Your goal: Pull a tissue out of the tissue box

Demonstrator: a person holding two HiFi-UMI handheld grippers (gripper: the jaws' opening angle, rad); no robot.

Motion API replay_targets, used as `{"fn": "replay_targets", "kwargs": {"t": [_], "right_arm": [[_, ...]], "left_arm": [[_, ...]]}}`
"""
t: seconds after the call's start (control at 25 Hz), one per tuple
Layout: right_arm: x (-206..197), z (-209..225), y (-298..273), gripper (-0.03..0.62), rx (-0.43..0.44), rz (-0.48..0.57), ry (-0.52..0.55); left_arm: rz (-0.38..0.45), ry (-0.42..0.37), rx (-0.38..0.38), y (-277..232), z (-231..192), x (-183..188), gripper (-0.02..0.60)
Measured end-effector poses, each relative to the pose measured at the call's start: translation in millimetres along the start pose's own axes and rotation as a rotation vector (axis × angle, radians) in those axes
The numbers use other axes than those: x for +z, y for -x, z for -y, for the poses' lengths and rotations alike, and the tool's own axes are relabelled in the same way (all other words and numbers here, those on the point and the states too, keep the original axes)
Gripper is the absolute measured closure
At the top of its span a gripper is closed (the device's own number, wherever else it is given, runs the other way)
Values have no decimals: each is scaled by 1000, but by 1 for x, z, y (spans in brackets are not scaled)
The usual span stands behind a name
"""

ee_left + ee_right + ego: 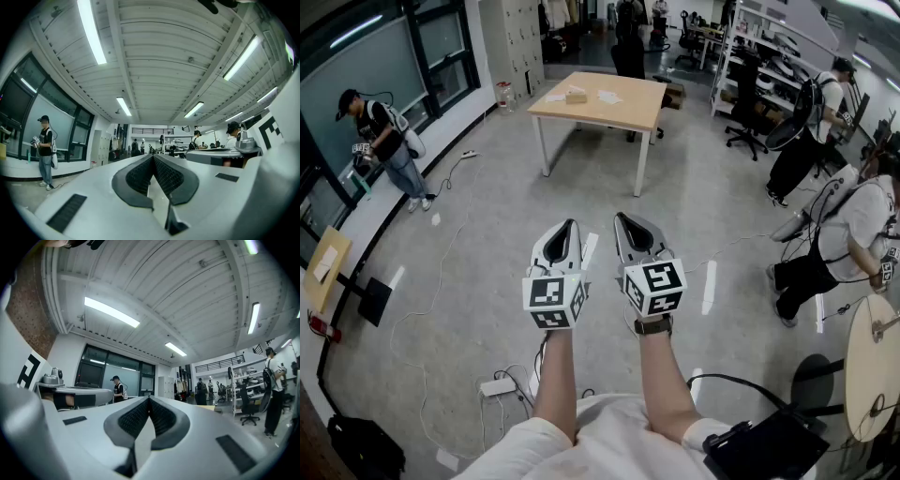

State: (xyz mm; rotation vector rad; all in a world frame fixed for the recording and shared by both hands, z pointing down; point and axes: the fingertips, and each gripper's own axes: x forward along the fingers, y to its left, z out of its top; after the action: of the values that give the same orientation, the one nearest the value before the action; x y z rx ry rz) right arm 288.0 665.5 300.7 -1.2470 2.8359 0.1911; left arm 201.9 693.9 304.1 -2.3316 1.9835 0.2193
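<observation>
The tissue box (576,95) is a small tan box on a light wooden table (623,112) far across the room, with white sheets lying beside it. Both grippers are held out side by side over the floor, well short of that table. My left gripper (572,223) is shut, its pads meeting at the tip with nothing between them (153,156). My right gripper (621,217) is likewise shut and empty (149,398). Both point roughly level towards the room's far end.
Grey floor lies between me and the table, with cables and a power strip (498,385) near my feet. A person (386,141) stands at the left windows and others (848,239) stand at right. An office chair (748,112) and a round table (872,366) are at right.
</observation>
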Motion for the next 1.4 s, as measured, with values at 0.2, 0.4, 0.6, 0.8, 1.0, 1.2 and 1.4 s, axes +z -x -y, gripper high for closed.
{"fn": "replay_targets", "kwargs": {"t": [0.2, 0.4, 0.6, 0.8, 1.0, 1.2, 1.4], "right_arm": [[-15, -27, 3, 597, -28, -18, -71], [-40, -56, 2, 597, -39, -46, -85], [-57, -66, -5, 597, -34, -91, -83], [-62, -62, -29, 597, 2, -91, -84], [-67, -40, -81, 597, 30, -82, -98], [-57, 0, -154, 597, 67, -42, -110], [-42, 38, -218, 597, 96, 5, -108]], "left_arm": [[-26, 11, 15, 30, -20, -11, 578], [-57, 45, 8, 50, -39, -35, 578], [-85, 71, -26, 48, -43, -53, 578], [-64, 99, -19, 25, -57, -54, 578], [-77, 81, -26, -23, -74, -60, 578], [-54, 63, -23, -99, -97, -49, 578], [-31, 32, -20, -169, -114, -39, 578]]}}
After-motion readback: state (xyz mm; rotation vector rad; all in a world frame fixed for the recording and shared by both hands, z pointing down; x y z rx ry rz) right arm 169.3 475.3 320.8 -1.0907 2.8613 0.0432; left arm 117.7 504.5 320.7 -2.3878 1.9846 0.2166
